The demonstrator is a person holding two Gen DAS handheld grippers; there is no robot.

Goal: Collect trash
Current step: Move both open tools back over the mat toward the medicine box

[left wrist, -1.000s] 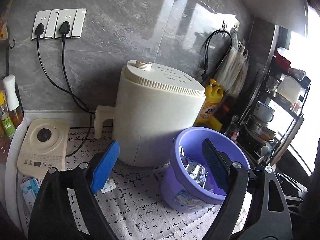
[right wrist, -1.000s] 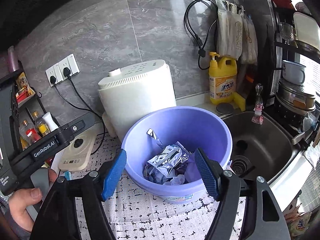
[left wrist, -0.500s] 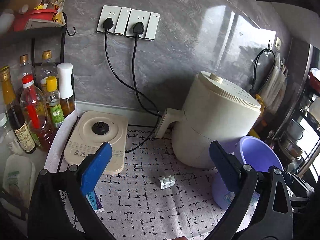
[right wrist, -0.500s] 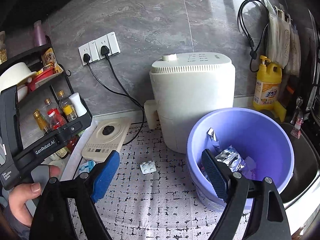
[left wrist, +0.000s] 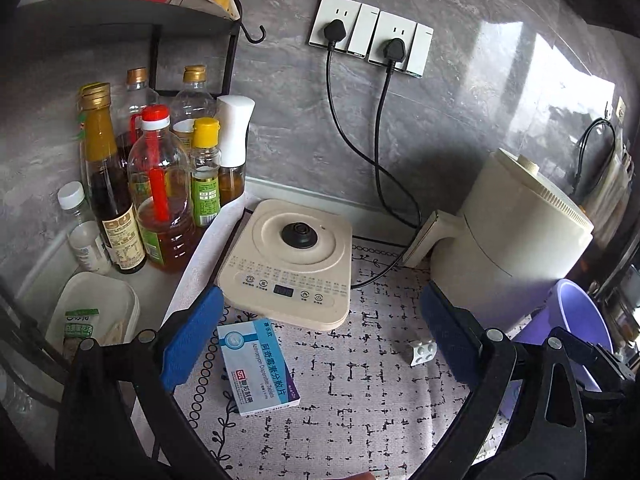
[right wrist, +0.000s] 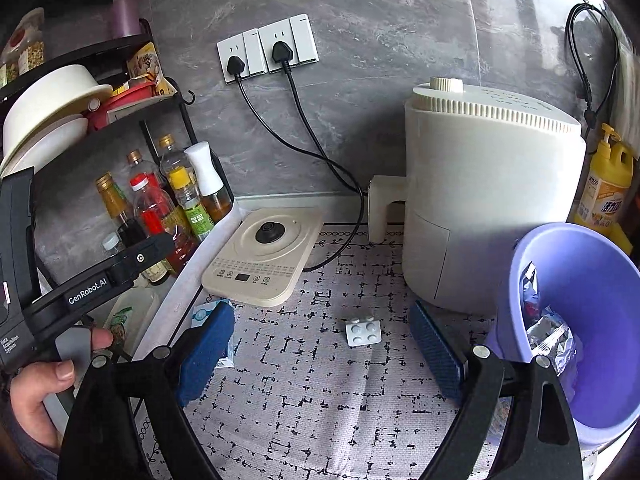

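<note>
Now both claws hang over the patterned mat [right wrist: 320, 392] on the worktop, each with its two blue pads spread wide and holding nothing. Between the pads of the left claw [left wrist: 316, 340] lies one medicine box [left wrist: 258, 366], flat on the mat, just in front of the one cream base plate [left wrist: 290, 260]. Before the right claw [right wrist: 322, 348] lies one small pill blister [right wrist: 363, 331]. One purple bucket [right wrist: 592, 280] with foil wrappers [right wrist: 550, 338] stands beside the one white appliance [right wrist: 488, 200]. Two plugs sit in the wall sockets [right wrist: 268, 50].
</note>
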